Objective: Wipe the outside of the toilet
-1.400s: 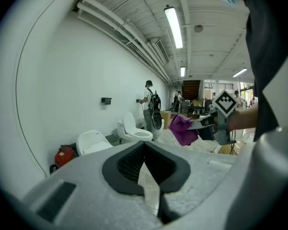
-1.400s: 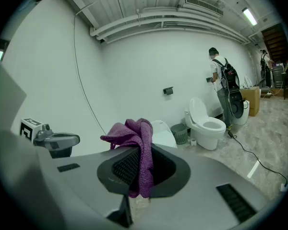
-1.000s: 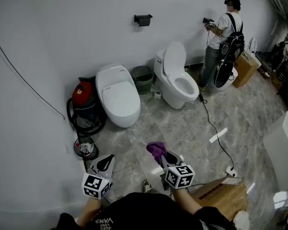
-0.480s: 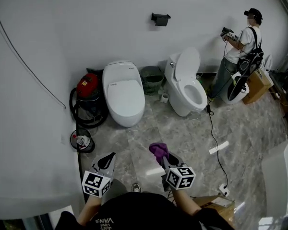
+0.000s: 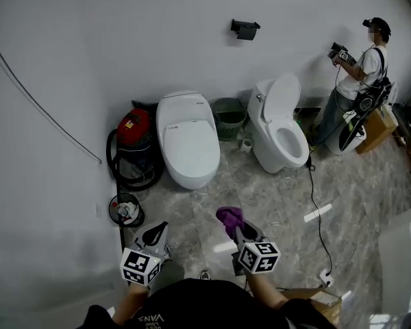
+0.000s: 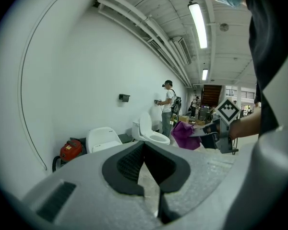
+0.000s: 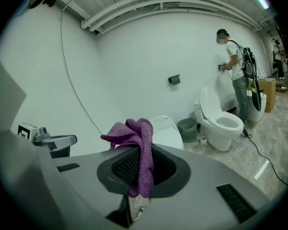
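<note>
Approach step: right tool (image 5: 238,233) clamps purple cloth (image 5: 227,216); left tool (image 5: 155,234) pinched together, empty. Next: carry cloth to closed-lid toilet (image 5: 188,137), probably target.

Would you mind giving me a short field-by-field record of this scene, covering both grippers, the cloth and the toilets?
left gripper: jaws together, nothing held
right gripper: shut on the purple cloth, which bunches up above the jaws
closed-lid toilet: against the wall, ahead of both grippers
open-lid toilet: to its right, lid up
green basket: between the two toilets
red vacuum: left of the closed-lid toilet
person: standing at the wall, far right
wiping: not yet begun; cloth well apart from both toilets
</note>
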Available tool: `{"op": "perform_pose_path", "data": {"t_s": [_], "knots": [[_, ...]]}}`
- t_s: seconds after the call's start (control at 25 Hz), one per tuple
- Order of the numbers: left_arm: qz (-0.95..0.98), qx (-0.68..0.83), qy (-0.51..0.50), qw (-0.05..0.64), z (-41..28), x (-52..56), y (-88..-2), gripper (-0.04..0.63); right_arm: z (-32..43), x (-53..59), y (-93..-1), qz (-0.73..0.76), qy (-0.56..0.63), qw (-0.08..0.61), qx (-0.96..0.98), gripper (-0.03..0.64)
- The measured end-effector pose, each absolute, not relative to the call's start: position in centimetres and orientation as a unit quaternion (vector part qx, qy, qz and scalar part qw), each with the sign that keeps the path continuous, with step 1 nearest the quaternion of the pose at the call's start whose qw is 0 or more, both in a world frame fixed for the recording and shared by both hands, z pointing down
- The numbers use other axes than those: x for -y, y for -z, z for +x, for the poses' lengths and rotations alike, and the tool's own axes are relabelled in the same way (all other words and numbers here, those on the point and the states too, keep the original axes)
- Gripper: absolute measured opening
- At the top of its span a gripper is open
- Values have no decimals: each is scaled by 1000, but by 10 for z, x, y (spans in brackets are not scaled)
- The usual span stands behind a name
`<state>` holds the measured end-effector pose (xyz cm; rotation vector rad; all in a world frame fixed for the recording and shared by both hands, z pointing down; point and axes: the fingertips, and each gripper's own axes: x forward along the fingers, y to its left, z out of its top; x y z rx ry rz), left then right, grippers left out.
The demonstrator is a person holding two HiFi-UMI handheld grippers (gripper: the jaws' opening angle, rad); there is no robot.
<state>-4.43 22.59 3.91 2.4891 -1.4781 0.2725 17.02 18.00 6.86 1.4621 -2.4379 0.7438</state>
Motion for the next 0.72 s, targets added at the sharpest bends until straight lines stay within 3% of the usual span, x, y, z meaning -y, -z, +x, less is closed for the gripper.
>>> {"op": "perform_pose_path", "data": {"t_s": [0.44,0.72], "knots": [[866,478,-91,110,-143,-139,-39,3,73,-102,-64,513,-243,103,817,41],[872,461,-105,127,-172,-110,-55,3,37,-65,-69,516,-246,105,814,41]]}}
